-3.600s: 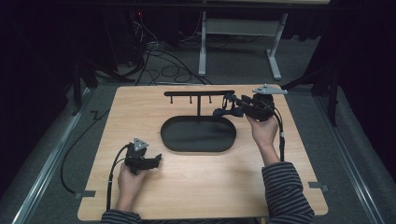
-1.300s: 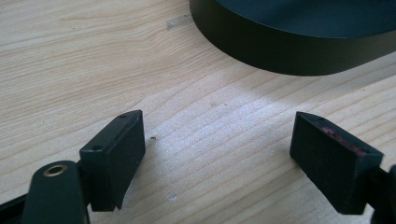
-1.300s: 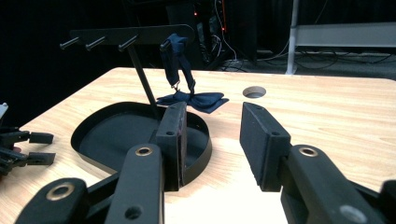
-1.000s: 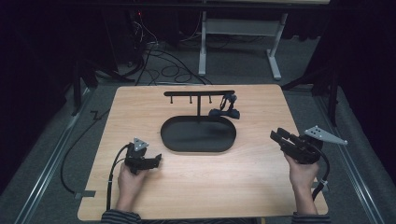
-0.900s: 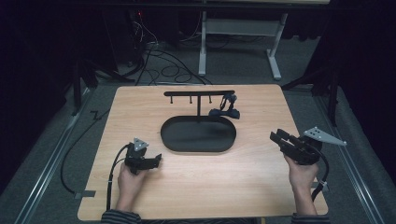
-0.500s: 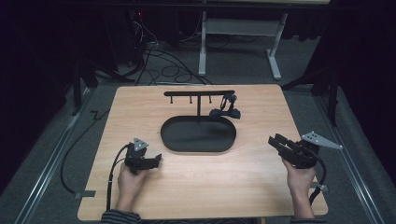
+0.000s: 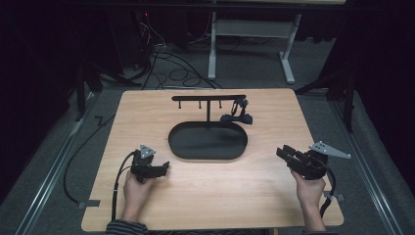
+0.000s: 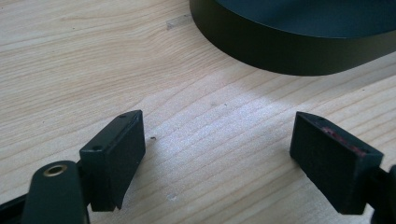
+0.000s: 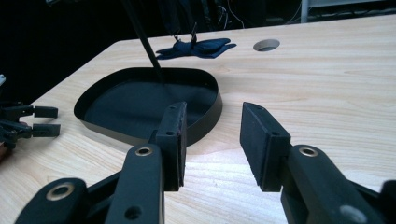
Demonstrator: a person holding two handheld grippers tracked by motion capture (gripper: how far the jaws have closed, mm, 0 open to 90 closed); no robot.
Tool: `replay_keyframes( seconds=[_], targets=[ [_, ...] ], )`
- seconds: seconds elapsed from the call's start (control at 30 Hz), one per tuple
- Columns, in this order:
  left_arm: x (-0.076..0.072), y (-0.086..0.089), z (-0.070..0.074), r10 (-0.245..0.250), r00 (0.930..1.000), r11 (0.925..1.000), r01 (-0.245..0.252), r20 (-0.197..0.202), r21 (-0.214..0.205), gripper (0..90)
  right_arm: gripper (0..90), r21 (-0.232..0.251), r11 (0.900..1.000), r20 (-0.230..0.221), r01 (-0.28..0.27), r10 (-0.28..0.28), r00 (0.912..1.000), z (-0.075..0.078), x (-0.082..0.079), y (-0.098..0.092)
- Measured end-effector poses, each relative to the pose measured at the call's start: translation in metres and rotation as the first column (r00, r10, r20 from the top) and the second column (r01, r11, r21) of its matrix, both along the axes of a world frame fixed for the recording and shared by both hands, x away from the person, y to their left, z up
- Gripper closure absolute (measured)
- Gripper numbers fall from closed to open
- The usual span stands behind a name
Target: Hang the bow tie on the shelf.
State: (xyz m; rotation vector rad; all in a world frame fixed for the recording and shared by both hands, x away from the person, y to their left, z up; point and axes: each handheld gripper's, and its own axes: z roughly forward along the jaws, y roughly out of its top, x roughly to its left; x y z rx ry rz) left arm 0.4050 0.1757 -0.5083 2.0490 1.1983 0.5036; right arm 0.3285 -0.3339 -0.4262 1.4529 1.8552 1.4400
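High view: both grippers are resting low near the worktop's (image 7: 147, 105) front edge, well apart. Left gripper (image 7: 164, 168) is sitting toward the front-left corner, jaws standing wide, nothing between them. Right gripper (image 7: 282, 153) is lying toward the front-right corner, jaws parted, empty. The black oval tray (image 7: 208, 152) is sitting mid-worktop; a dark bow-shaped piece (image 7: 237, 118) is hanging from the rack (image 7: 208, 98) behind it.
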Motion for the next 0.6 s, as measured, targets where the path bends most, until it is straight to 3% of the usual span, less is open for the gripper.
replay_keyframes(
  seconds=[0.2, 0.6],
  targets=[
    [0.0, 0.0, 0.0, 0.0, 1.0, 1.0, 0.0, 0.0, 0.0, 18.5, 63.0, -0.038, 0.9991, -0.006, -0.02, 0.02, 0.9998, -0.003, 0.003, 0.011],
    [0.0, 0.0, 0.0, 0.0, 1.0, 1.0, 0.0, 0.0, 0.0, 18.5, 62.9, -0.067, 0.9957, -0.021, -0.064, 0.062, 0.9978, -0.006, 0.013, 0.031]
  ],
)
